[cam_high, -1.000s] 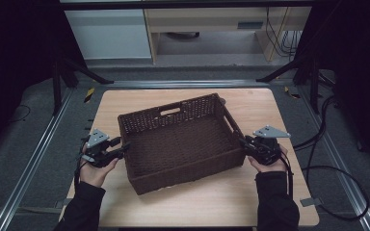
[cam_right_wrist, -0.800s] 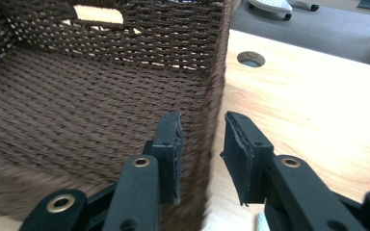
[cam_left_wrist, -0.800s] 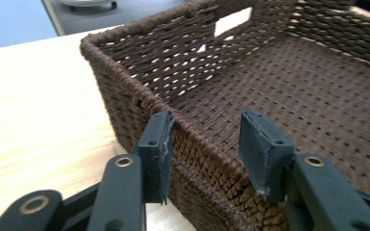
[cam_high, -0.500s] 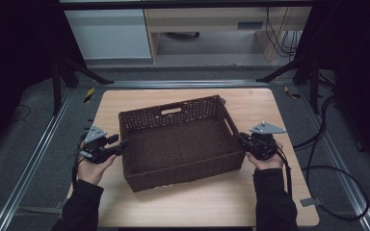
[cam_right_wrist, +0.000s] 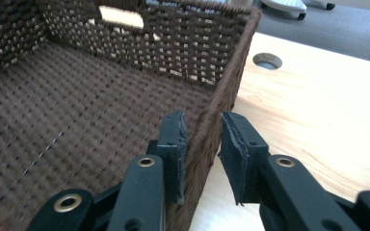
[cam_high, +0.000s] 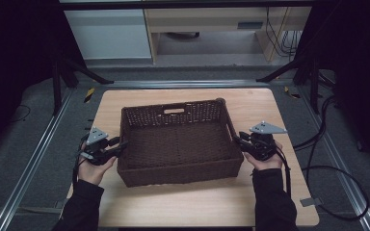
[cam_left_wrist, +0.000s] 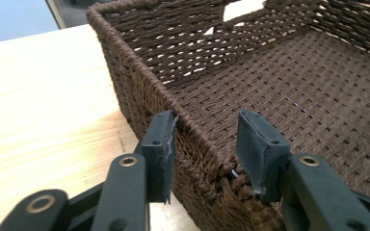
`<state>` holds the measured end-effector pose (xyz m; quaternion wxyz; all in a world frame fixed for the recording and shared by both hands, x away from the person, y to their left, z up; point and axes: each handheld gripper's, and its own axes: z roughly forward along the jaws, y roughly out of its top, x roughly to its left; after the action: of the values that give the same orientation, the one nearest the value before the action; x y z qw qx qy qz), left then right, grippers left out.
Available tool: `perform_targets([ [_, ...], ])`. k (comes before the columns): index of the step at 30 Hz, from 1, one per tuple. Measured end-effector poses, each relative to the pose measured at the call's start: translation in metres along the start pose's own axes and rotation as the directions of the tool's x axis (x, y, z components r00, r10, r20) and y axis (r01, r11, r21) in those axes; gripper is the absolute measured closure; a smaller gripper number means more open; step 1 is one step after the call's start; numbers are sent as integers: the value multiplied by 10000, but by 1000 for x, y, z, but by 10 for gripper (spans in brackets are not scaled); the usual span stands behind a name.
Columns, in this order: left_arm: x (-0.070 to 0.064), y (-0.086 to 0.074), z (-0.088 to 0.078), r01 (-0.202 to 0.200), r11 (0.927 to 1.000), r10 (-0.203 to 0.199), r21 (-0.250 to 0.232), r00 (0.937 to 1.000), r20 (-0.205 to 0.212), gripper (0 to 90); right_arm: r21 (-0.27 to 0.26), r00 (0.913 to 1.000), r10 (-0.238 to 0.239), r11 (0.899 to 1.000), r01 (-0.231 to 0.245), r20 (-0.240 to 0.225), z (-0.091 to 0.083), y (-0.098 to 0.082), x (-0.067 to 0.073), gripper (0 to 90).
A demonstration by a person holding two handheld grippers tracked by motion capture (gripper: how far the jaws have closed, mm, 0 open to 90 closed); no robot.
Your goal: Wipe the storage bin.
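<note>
The brown woven basket (cam_high: pixel 178 139) sits in the middle of the table (cam_high: pixel 289 202), and the left gripper (cam_left_wrist: pixel 204 144) and the right gripper (cam_right_wrist: pixel 203 144), whose jaws have just been closing and opening, straddle its side walls without a firm pinch, so the next move, I think, needs both to clamp before lifting.

The left gripper (cam_left_wrist: pixel 204 144) straddles the side wall of a dark brown woven basket (cam_left_wrist: pixel 270 72): one of its black fingers (cam_left_wrist: pixel 160 151) stands outside the wall, touching or just beside the weave, while the other sits inside the basket with a gap between its pad and the wall. The jaws have just been closing, with the rim between them. A handle cut-out shows in the basket's far wall. The basket rests on a pale wooden surface (cam_left_wrist: pixel 43 110), whose rounded corner shows at the upper left
</note>
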<state>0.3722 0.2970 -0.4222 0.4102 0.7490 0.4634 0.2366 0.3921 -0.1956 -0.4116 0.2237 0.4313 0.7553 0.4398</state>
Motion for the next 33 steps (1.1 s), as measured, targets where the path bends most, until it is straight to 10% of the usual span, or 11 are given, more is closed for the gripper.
perform_targets([
  [11,-6,-2,-1,-449,9982,454,409,9989,-117,478,287,9990,-428,9987,432,-147,0,-3,11,773],
  [33,6,-12,-9,-149,9971,174,740,9993,-337,664,232,9985,-506,9984,512,-227,4,-5,29,687],
])
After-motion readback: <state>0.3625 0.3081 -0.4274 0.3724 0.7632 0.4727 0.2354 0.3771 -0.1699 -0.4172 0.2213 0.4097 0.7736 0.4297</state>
